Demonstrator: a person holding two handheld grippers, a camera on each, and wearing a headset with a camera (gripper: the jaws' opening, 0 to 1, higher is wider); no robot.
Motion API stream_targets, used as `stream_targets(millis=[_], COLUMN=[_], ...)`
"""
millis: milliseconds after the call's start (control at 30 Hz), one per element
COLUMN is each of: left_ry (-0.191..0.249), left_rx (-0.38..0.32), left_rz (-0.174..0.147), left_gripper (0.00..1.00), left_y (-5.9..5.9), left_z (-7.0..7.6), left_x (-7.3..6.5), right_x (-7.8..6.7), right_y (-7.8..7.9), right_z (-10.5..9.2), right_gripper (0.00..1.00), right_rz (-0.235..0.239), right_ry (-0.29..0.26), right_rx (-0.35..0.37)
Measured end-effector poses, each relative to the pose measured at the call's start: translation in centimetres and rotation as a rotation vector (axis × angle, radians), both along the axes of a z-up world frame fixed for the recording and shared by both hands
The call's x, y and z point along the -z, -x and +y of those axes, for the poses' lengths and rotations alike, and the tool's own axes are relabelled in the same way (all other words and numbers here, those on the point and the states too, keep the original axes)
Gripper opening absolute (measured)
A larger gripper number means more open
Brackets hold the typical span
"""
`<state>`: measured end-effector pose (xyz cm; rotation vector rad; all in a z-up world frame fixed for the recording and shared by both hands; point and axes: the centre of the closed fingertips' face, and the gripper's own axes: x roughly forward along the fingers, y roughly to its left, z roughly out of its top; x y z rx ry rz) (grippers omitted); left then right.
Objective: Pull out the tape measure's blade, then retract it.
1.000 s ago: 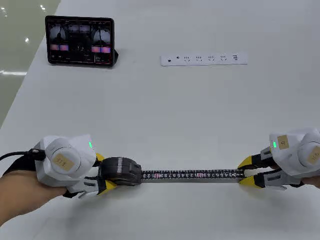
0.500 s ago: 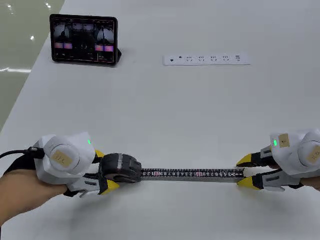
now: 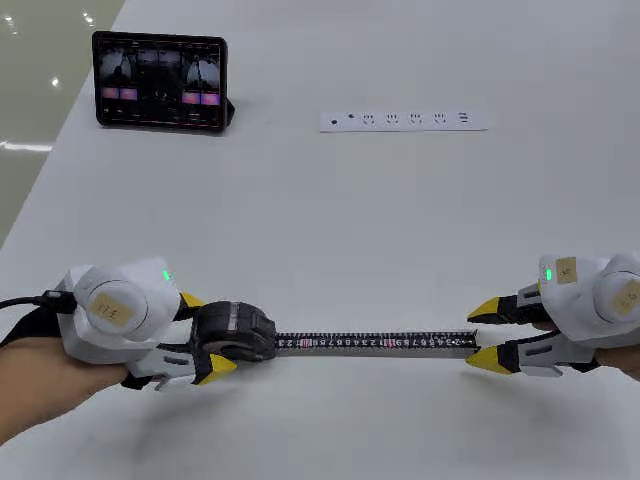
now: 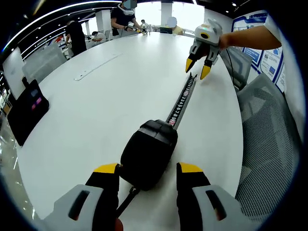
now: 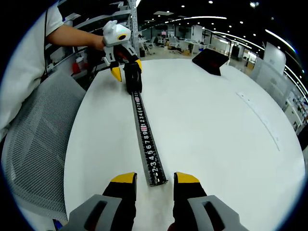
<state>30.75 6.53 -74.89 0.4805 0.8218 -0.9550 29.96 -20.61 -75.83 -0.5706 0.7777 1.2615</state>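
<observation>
a: looking for the tape measure's case (image 3: 233, 332), where does it sit?
b: on the white worktop (image 3: 380, 230), caught between the yellow-tipped jaws of the left gripper (image 3: 207, 334). they are clenched on its two sides, grasping it.
a: and the blade (image 3: 375, 342)?
b: it runs out of the case in a straight line, flat on the worktop with its numbers up, toward the right gripper (image 3: 484, 334).
a: does that gripper hold it?
b: its jaws are released and spread wide. the end of the blade farthest from the case lies between the two tips. in the right gripper view there is a gap on either side of it, so it touches neither.
a: anything else around?
b: a dark tablet (image 3: 160, 80) with a lit screen stands propped up well beyond the case, at the far side of the worktop. a white power strip (image 3: 403, 120) lies flat, also well beyond the case, off to the side the blade points toward.
a: the person?
b: a bare forearm (image 3: 40, 385) shows behind the left gripper, on the side away from the case.
</observation>
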Motion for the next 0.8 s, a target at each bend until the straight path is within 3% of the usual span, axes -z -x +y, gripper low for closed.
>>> stream_targets(millis=[400, 800], left_ry=[0.018, 0.053], left_rx=[-0.045, -0.110], left_rz=[-0.015, -0.019], left_gripper=[0.51, 0.54], left_y=[0.0, -0.6], left_z=[0.5, 0.9], left_x=[-0.1, -0.5], right_x=[0.2, -0.2], right_y=[0.6, 0.0], right_z=[0.1, 1.3], right_gripper=[0.36, 0.40], right_rz=[0.018, -0.006], right_ry=[-0.015, -0.047], right_rx=[0.062, 0.106])
